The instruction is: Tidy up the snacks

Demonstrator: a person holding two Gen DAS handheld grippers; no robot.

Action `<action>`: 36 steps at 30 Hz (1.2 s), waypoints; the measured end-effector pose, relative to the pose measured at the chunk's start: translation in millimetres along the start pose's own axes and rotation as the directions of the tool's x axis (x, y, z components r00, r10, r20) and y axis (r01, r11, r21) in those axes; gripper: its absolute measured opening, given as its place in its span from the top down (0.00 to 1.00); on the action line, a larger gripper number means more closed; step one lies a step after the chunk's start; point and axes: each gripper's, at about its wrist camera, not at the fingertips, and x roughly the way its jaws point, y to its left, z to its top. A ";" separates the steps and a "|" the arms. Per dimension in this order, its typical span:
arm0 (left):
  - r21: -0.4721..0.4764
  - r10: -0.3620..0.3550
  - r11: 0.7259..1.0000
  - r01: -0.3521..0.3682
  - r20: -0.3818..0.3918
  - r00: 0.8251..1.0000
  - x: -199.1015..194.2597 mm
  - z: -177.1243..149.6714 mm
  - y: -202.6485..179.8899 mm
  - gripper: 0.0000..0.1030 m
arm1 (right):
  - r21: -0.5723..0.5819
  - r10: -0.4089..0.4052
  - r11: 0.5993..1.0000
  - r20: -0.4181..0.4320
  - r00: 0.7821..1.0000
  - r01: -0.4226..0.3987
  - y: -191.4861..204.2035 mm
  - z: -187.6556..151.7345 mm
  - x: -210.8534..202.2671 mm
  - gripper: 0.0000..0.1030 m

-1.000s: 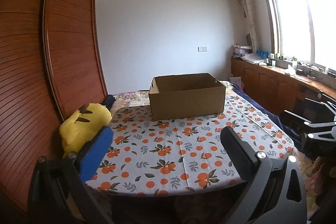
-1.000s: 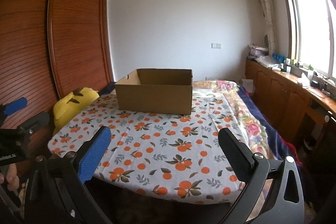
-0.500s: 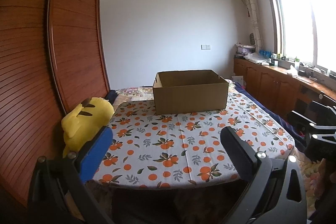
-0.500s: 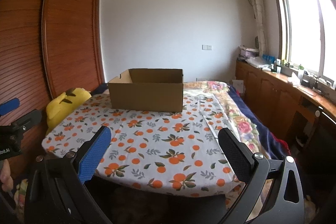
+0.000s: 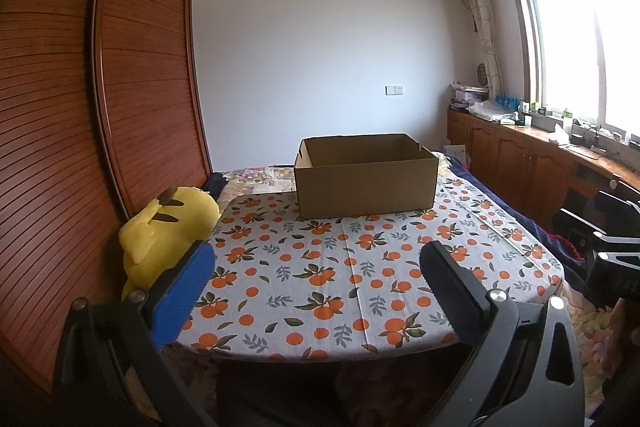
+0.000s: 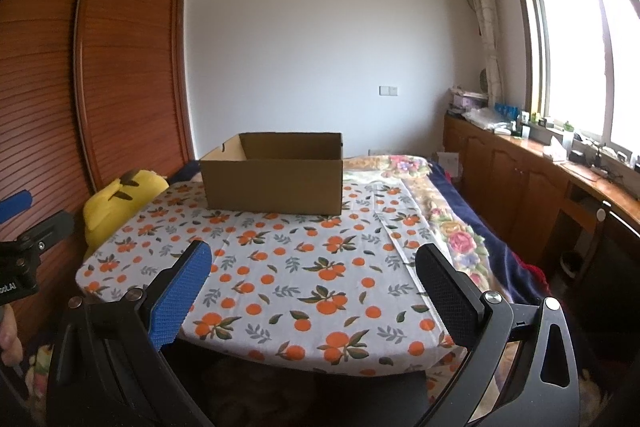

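An open brown cardboard box (image 5: 365, 183) stands at the far end of a table with an orange-print cloth (image 5: 340, 279); it also shows in the right wrist view (image 6: 274, 175). Its inside is hidden from here. No snacks are in view. My left gripper (image 5: 316, 263) is open and empty, held in front of the table's near edge. My right gripper (image 6: 312, 269) is open and empty, also in front of the near edge. The right gripper's body shows at the right edge of the left wrist view (image 5: 612, 259).
A yellow plush toy (image 5: 168, 231) lies at the table's left side against a wooden slatted wardrobe (image 5: 80, 131). A bed with floral bedding (image 6: 444, 211) runs along the right. Wooden cabinets with clutter (image 6: 532, 167) stand under the window.
Both grippers have pulled back and tilted slightly up; the box and table look farther and lower in both views. Both stay open.
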 end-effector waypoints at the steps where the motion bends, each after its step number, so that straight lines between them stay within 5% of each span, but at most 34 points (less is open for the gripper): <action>1: 0.000 0.000 1.000 0.000 0.000 1.000 0.0 0.0 -0.2 0.00 | 0.001 0.000 1.000 0.000 1.000 0.000 -0.3 0.2 -0.6 0.00; 36: 0.007 0.005 1.000 -0.005 0.019 1.000 -2.1 4.5 1.1 0.00 | 0.003 -0.014 1.000 0.001 1.000 0.014 -4.4 -2.7 -2.4 0.00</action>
